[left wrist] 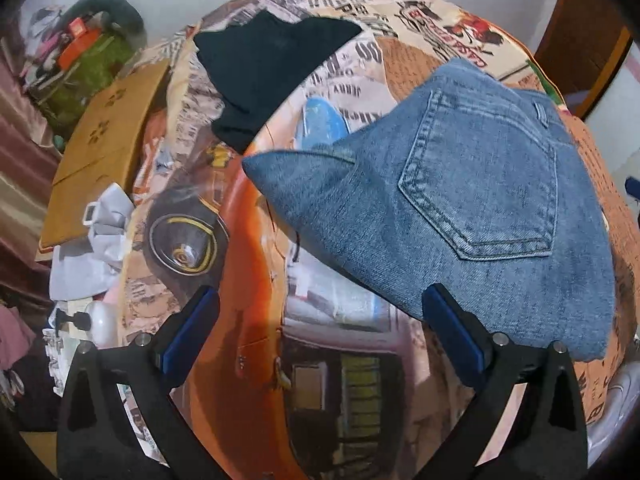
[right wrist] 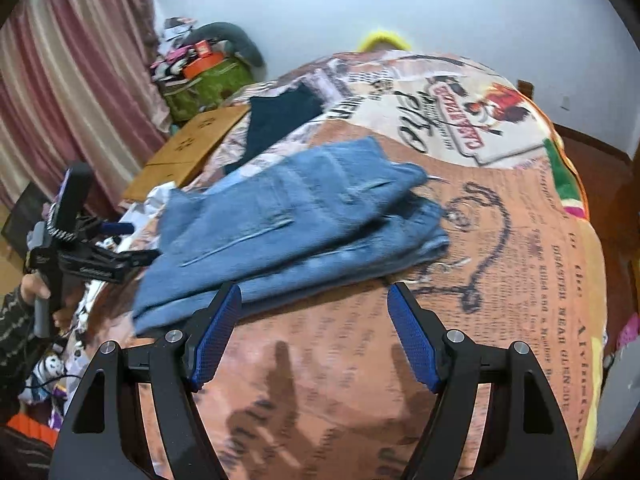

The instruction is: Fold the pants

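Blue jeans lie folded into a compact stack on the printed blanket, back pocket up. My left gripper is open and empty, its right finger at the stack's near-left edge. In the right wrist view the same jeans lie just beyond my right gripper, which is open and empty above the blanket. The left gripper shows at the jeans' left side, held by a hand.
A folded black garment lies farther back on the blanket. A flat cardboard box and white cloth lie at the left edge. A green bag with clutter stands by pink curtains.
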Demonstrator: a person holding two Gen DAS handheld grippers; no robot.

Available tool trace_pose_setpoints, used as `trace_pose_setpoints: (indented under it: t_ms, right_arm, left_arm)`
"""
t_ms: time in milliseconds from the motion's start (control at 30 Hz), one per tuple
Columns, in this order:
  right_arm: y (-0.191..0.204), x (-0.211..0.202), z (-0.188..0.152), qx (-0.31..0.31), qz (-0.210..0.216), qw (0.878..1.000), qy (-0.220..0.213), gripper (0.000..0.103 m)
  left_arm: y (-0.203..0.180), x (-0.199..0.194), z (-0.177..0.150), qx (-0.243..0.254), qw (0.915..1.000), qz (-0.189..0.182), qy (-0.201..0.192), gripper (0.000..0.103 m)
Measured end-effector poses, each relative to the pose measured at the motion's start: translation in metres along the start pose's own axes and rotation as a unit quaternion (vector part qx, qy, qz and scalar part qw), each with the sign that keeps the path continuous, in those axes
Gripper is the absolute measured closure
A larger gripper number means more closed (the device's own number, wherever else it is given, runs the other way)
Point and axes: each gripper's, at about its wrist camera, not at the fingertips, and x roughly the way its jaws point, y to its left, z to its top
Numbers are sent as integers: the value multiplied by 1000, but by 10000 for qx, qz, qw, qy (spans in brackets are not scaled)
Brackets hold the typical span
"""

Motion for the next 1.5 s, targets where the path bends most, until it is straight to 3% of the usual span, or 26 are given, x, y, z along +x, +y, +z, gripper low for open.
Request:
trace_pose_setpoints:
  t_ms: [100, 200, 300, 400, 500, 600, 633, 700, 1000, 1200, 1267, 1367, 1500]
  right_arm:
    - [14, 3, -1, -180, 59, 9998, 48, 31]
    - [19, 8, 0, -245, 49, 9996, 98, 30]
    - [18, 15, 2, -155, 71, 9997, 149, 30]
    - [19, 19, 3, -93, 58, 9998, 182, 30]
    - [19, 22, 4, -96, 33, 9997, 206, 30]
    - [18, 21, 4, -89, -10, 9997, 221, 30]
    - [18, 21, 3, -75, -25, 9997, 228, 30]
    - [15, 19, 2, -45, -38, 9997, 219, 30]
    - [2, 4, -8, 74, -122, 9998, 109, 30]
    - [-12, 12, -26, 19, -316, 9985, 446, 31]
    - [-18, 18, -35, -121, -519, 9968, 592, 31]
    - [-31, 17, -42, -15, -425, 9970, 645, 30]
    - [-44, 8, -39, 187, -340, 9974, 613, 30]
  left_arm:
    - [4, -20, 9, -28, 9995, 24, -328, 1]
    - [17, -28, 30, -159, 9974, 309, -628, 1]
    - [34, -20, 53, -302, 9958, 508, -701, 1]
    - [52, 5, 77, -462, 9923, 958, -635, 1]
    - [64, 35, 87, -524, 9946, 855, -263, 1]
    - [57, 74, 82, -137, 9965, 703, 439, 1]
    - [54, 79, 78, -45, 9961, 737, 477, 1]
    - [50, 74, 69, -78, 9964, 765, 351, 1]
    - [10, 24, 20, 133, 9995, -165, 228, 5]
    - [-22, 2, 2, 105, 9975, -687, 134, 5]
    - [-28, 0, 2, 107, 9972, -735, 109, 5]
    - [-38, -8, 6, 242, 9979, -594, -23, 5]
    - [-46, -27, 22, 470, 9966, -416, -533, 5]
